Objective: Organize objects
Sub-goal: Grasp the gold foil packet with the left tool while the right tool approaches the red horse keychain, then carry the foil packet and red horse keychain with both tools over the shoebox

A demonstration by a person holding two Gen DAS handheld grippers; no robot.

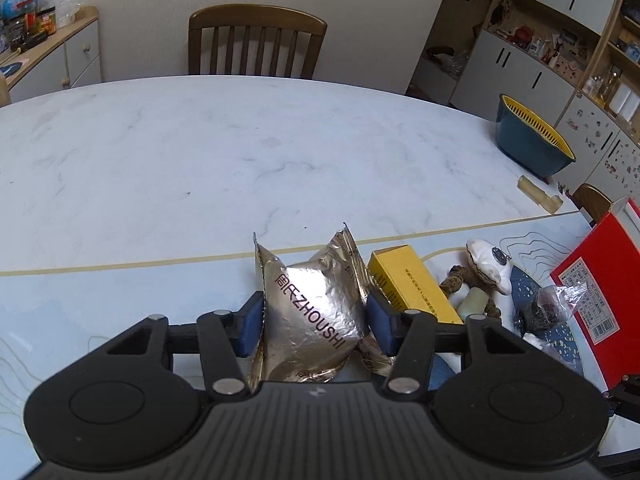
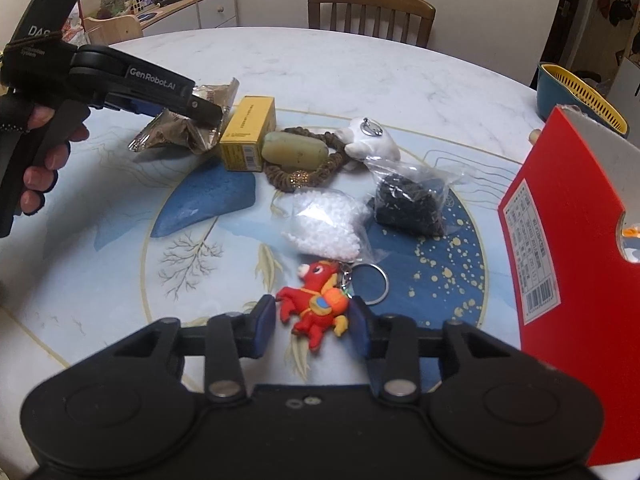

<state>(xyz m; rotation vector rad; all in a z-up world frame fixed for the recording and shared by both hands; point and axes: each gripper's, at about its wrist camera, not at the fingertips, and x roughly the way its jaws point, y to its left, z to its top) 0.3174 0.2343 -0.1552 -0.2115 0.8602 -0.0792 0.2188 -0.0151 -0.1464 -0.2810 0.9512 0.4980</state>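
Observation:
My left gripper [image 1: 314, 322] is shut on a crinkled silver foil packet [image 1: 308, 312], lifted just above the table; the right wrist view shows it [image 2: 180, 132] held at the left by that gripper [image 2: 208, 114]. My right gripper [image 2: 312, 326] is open, its blue pads on either side of a red horse keychain [image 2: 316, 306] lying on the mat. Beside these lie a yellow box [image 2: 248, 140], a green soap bar [image 2: 296, 150], a brown beaded bracelet [image 2: 304, 172], a white figurine [image 2: 370, 142], a bag of white beads [image 2: 326, 224] and a bag of dark bits [image 2: 410, 204].
A red open box [image 2: 568, 248] stands at the right. A blue and yellow strainer basket [image 1: 532, 140] sits at the table's far right edge, a small cream object [image 1: 538, 194] near it. A wooden chair [image 1: 256, 42] stands behind the marble table [image 1: 200, 152].

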